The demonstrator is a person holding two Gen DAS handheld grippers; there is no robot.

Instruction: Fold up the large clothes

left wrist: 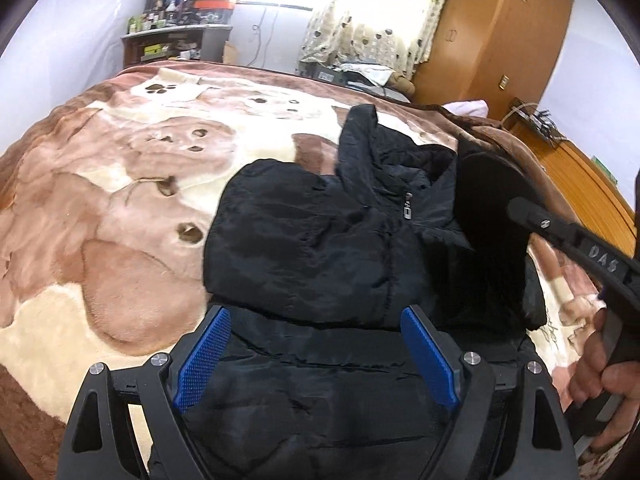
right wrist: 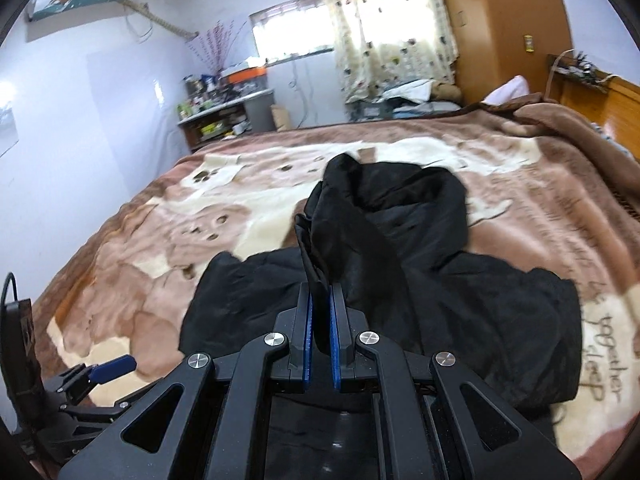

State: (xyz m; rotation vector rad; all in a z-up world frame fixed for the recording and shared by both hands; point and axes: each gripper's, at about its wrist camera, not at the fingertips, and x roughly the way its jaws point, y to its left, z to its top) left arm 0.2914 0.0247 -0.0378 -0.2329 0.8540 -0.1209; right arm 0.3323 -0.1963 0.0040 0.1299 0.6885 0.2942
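— Left side?
— Left gripper [left wrist: 316, 354], blue fingers [left wrist: 204, 356] spread wide, hovering over black jacket [left wrist: 304, 248] on bed blanket [left wrist: 100, 200].
— Right side?
— Right gripper [right wrist: 320, 336], fingers [right wrist: 335, 344] clamped on a raised fold of the jacket [right wrist: 400, 240], mid-bed.

both wrists: low, close, forward over bed [left wrist: 100, 184] | shared: jacket [left wrist: 320, 240]

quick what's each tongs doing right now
Left tongs: open, empty, above the black jacket.
Right tongs: closed on a fold of the jacket.
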